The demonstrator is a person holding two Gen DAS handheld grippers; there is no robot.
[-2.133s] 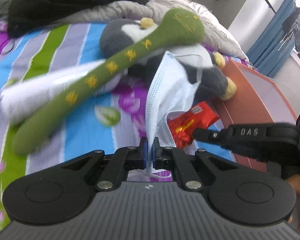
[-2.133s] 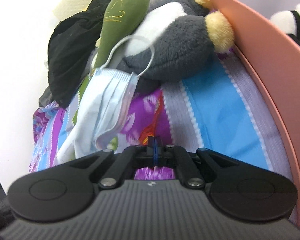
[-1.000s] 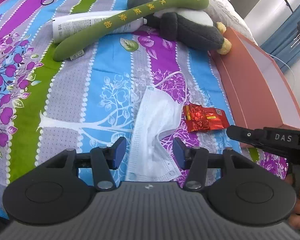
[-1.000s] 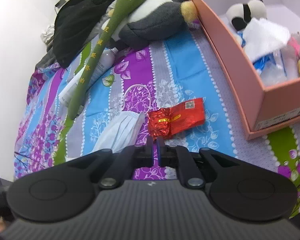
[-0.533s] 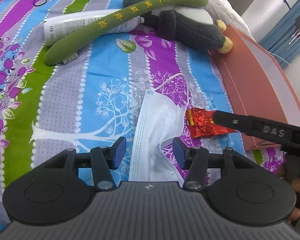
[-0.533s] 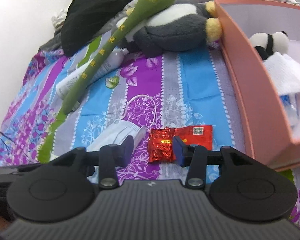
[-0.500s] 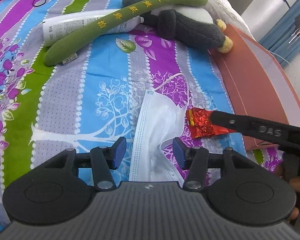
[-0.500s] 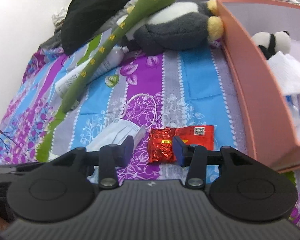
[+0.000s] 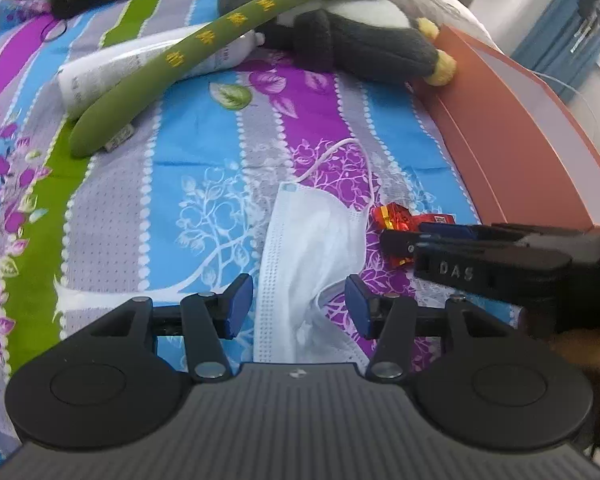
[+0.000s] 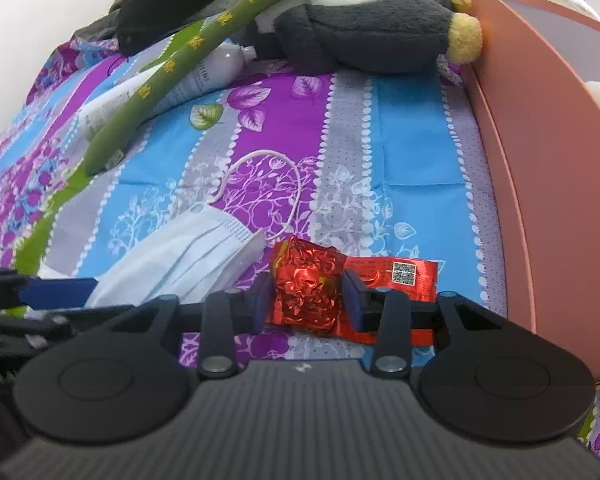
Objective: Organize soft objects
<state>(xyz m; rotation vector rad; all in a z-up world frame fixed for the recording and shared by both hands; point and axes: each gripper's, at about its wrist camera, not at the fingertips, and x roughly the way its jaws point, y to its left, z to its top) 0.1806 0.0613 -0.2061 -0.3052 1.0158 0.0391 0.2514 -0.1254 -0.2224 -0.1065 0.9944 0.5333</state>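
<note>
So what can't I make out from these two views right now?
- Box contents: the left view shows only its outer wall; the right view cuts it off.
- Packet grip: closing right gripper straddles it, pad contact unclear.
- Packet in left view: right gripper covers most.
- Mask's near end: behind left gripper.

"DAS" in raised letters on right gripper. Yellow characters along green plush, unreadable. QR code on red packet. Bottle print illegible.
</note>
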